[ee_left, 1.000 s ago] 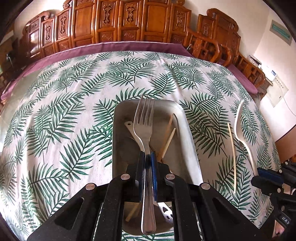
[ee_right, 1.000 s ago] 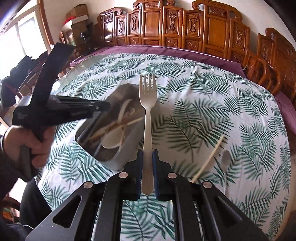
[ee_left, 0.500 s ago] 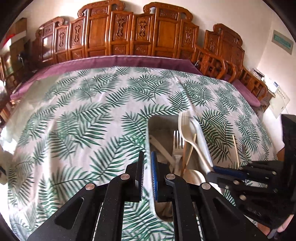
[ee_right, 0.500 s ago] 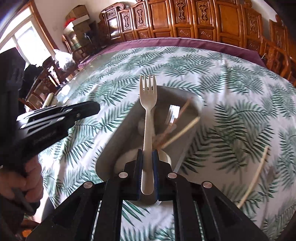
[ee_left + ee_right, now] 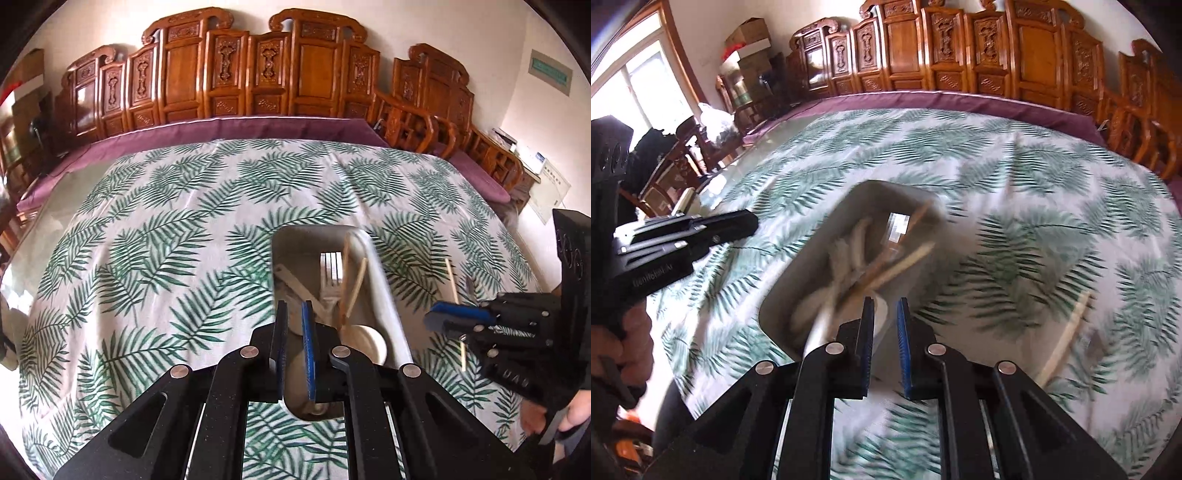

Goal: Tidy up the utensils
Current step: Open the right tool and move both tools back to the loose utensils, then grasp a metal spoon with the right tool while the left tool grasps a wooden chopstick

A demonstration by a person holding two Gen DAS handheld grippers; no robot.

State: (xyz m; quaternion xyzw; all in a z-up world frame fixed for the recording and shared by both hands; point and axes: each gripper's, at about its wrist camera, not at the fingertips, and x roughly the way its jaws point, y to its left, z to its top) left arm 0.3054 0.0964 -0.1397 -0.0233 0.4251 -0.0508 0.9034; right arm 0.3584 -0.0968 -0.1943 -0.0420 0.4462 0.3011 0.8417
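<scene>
Leaf-print surface (image 5: 147,240) w/ grey metal tray (image 5: 384,295): left gripper (image 5: 293,332) fingers opening, right gripper (image 5: 884,332) fingers parted, both empty. Wooden chopstick (image 5: 452,291) remains; thin, could slip.

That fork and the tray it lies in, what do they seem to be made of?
The fork looks like polished metal: silvery, with bright glints on its tines. The tray seems metal too, probably brushed steel: dull grey walls, with a pale sheen along its rolled rim. Neither can be confirmed by sight alone.
</scene>
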